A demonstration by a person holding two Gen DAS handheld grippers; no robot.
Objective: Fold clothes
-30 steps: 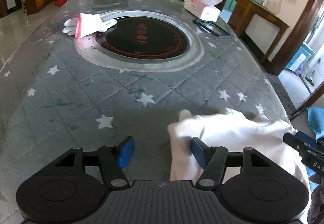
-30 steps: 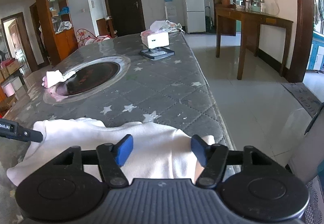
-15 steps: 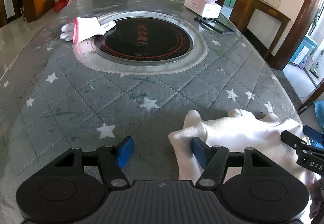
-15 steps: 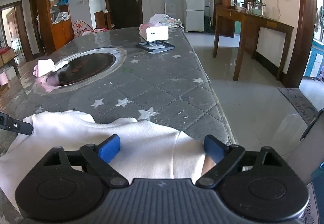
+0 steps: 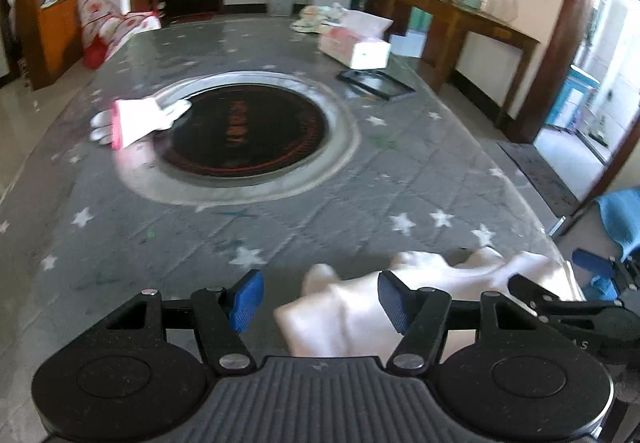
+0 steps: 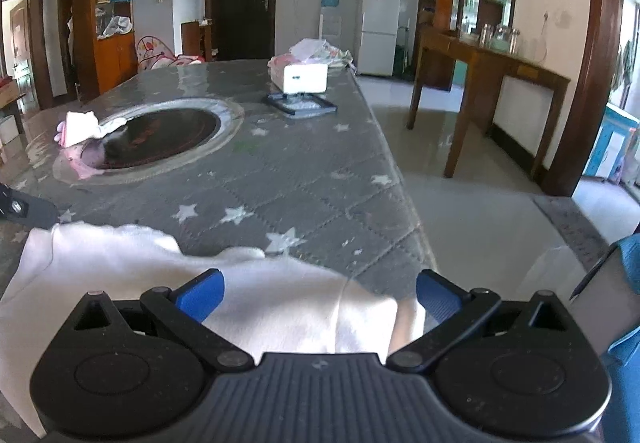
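A white garment [image 5: 440,279] lies crumpled at the near right corner of the grey star-patterned table [image 5: 280,227]. My left gripper [image 5: 320,297] is open, and the garment's left edge sits between its blue pads without being pinched. In the right wrist view the same garment [image 6: 120,267] spreads under my right gripper [image 6: 319,295], whose jaws are opening wide. The cloth lies between the right pads, and neither presses on it. The other gripper's black body [image 5: 560,303] shows at the garment's right end.
A white glove with a pink cuff [image 5: 136,119] rests beside the round dark hotplate [image 5: 244,131] set in the table. A tissue box [image 5: 356,47] and a black tray [image 5: 376,83] stand further back. The table's right edge [image 6: 400,179] drops to tiled floor, with a wooden side table [image 6: 492,59] beyond.
The right gripper's jaws have spread much wider over the garment. The left gripper has drawn back and up a little, and the garment's left edge now lies bunched between its pads.
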